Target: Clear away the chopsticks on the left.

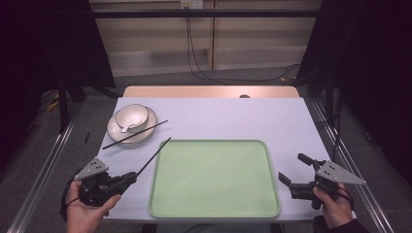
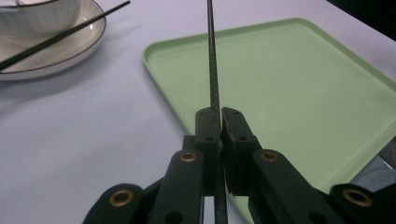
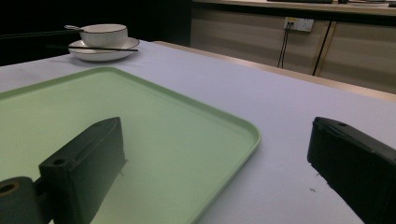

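Left of the tray, left gripper clamps one chopstick, shaft angled up toward the tray's far-left corner, its mate across the plate beyond; right gripper, jaws wide and empty, hovers at tray's right edge.

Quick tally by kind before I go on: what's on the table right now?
Chopsticks: 2, one across the plate, one clamped in the left hand-held gripper
Plate: 1
Bowl: 1
Spoon: 1
Tray: 1
Total: 6
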A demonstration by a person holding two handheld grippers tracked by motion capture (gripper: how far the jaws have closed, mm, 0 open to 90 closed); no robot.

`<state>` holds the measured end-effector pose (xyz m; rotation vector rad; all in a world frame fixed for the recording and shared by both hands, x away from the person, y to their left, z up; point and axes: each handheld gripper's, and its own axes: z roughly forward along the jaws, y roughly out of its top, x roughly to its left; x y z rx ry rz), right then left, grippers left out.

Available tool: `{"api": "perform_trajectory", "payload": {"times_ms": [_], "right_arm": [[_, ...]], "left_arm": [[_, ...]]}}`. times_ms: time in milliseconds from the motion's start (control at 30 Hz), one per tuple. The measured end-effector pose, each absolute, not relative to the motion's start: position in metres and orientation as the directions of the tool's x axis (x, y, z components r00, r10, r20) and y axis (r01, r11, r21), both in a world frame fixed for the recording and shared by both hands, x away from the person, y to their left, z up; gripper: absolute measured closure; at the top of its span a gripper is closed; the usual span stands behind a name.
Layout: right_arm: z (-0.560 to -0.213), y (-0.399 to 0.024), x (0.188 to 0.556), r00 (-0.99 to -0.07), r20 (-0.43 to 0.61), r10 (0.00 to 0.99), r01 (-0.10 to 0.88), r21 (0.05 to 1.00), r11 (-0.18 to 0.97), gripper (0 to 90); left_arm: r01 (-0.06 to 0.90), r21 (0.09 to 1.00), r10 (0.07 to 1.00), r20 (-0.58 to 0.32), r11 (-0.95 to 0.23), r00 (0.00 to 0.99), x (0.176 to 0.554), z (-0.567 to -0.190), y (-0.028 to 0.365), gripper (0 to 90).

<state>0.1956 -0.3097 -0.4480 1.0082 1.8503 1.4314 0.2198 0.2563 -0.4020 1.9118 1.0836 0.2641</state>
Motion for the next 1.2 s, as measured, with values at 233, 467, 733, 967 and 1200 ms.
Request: {"api": "perform_trajectory", "payload": {"times_ms": [233, 467, 733, 967, 1200], "right_arm": [[-0.448, -0.309, 0.196, -0.54, -0.004, 0.842, 0.212, 0.967, 0.14, 3.8], [-0.449, -0.308, 0.196, -0.54, -0.001, 0.842, 0.219, 0.965, 0.142, 3.8], [-0.449, -0.309, 0.196, -0.539, 0.001, 0.842, 0.222, 0.965, 0.141, 3.8], [-0.449, -0.309, 0.196, -0.54, 0.001, 0.842, 0.222, 0.965, 0.141, 3.9], [-0.449, -0.309, 0.196, -0.547, 0.005, 0.837, 0.225, 0.964, 0.141, 3.9]], "left_arm": [[0.637, 0.76, 0.819, -0.279, -0.131, 0.501, 0.221, -0.41, 0.246, 85.9], [0.69, 0.72, 0.869, -0.289, -0.08, 0.402, 0.23, -0.423, 0.233, 86.0], [0.726, 0.68, 0.889, -0.265, -0.103, 0.374, 0.243, -0.43, 0.206, 86.1], [0.735, 0.667, 0.886, -0.264, -0.118, 0.381, 0.247, -0.441, 0.191, 86.1], [0.765, 0.63, 0.892, -0.259, -0.134, 0.37, 0.255, -0.454, 0.184, 86.0]]}}
